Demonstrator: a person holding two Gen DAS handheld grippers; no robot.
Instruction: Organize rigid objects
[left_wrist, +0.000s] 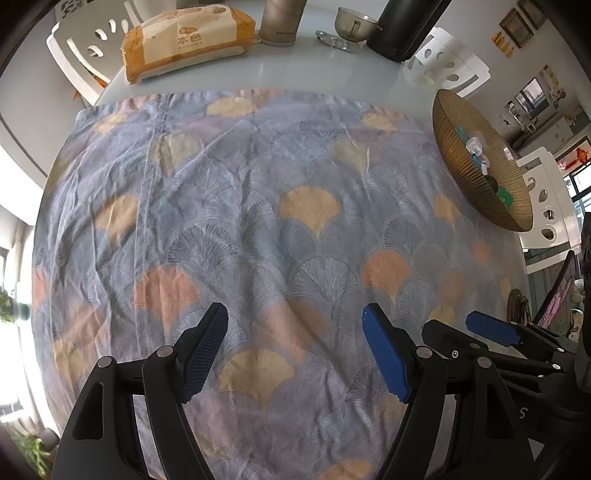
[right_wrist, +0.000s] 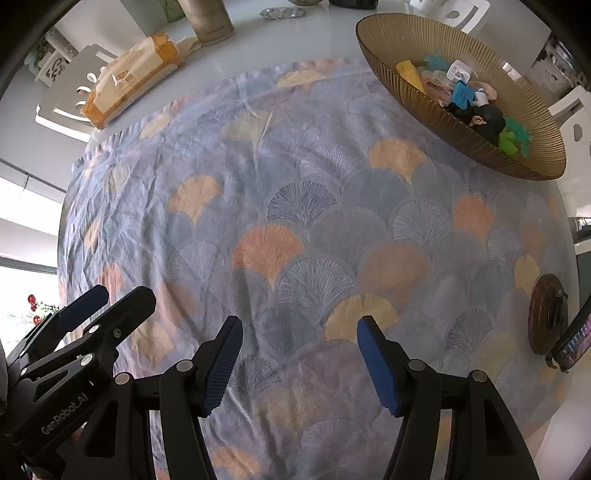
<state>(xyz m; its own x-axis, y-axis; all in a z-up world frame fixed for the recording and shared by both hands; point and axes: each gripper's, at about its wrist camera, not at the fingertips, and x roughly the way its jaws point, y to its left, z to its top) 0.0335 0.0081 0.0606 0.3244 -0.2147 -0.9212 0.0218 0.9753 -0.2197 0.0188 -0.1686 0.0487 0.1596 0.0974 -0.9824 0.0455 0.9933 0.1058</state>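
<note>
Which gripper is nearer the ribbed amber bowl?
Right. The right gripper hovers nearer the bowl; the left gripper hangs beside it, on the side away from the bowl.

A: Patterned cloth (left_wrist: 258, 221) spread over the desk (left_wrist: 295, 70), fan-leaf print, wrinkled.
B: Far edge?
A: Orange tissue pack (left_wrist: 184, 40) toward the far left corner. Beside it a beige canister (left_wrist: 280, 22), then a glass cup (left_wrist: 354, 24), then a black cylinder (left_wrist: 406, 26).
B: Near right corner?
A: Round dark wooden disc (right_wrist: 548, 314), a phone (right_wrist: 572, 339) just beside it. White chairs (left_wrist: 88, 48) around the desk.
</note>
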